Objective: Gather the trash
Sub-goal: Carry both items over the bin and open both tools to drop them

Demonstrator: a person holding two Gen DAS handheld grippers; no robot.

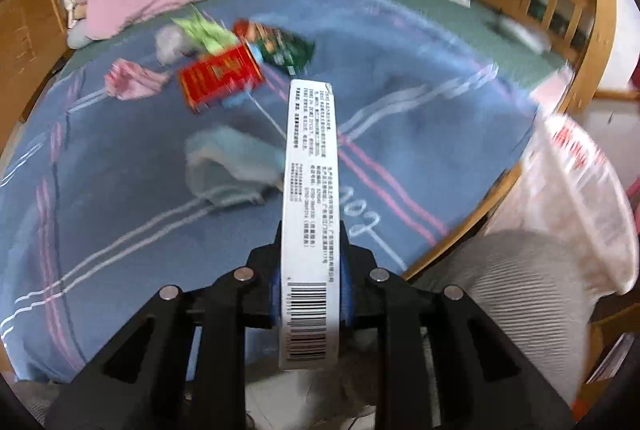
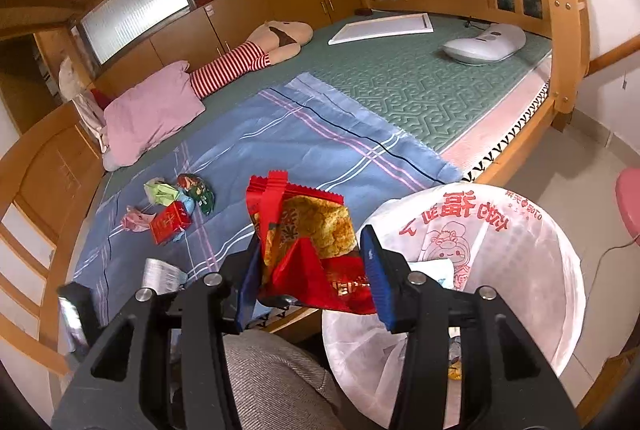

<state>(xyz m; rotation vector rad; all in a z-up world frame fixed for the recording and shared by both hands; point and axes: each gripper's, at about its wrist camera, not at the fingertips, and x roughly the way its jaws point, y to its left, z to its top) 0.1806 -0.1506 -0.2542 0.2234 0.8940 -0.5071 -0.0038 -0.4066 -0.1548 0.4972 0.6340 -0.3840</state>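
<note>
The white bag-lined bin (image 2: 480, 270) stands on the floor beside the bed, at four o'clock in the right wrist view; inside it lie a pale blue-white wrapper and a small yellow scrap near the bottom. The right gripper (image 2: 310, 270) holds a red snack wrapper (image 2: 304, 234), its fingers (image 2: 376, 270) pressed on the crumpled foil at a middling width, at the bin's nine o'clock side, over the bed's edge. The left gripper (image 1: 310, 270) has its fingers narrow, clamped on a long white carton (image 1: 310, 190) with a barcode, standing out toward twelve o'clock over the blue blanket (image 1: 120, 210). More trash lies on the blanket: a red box (image 1: 220, 74), a green packet (image 1: 284, 46), a green wrapper (image 1: 204, 30), a pink wrapper (image 1: 132, 78). Only the left view shows a pale blue cloth (image 1: 232, 162) on the blanket; it is blurred. Only the right view shows the bin's contents, a white board (image 2: 380, 28) and a white device (image 2: 484, 44) on the green mattress (image 2: 400, 90).
</note>
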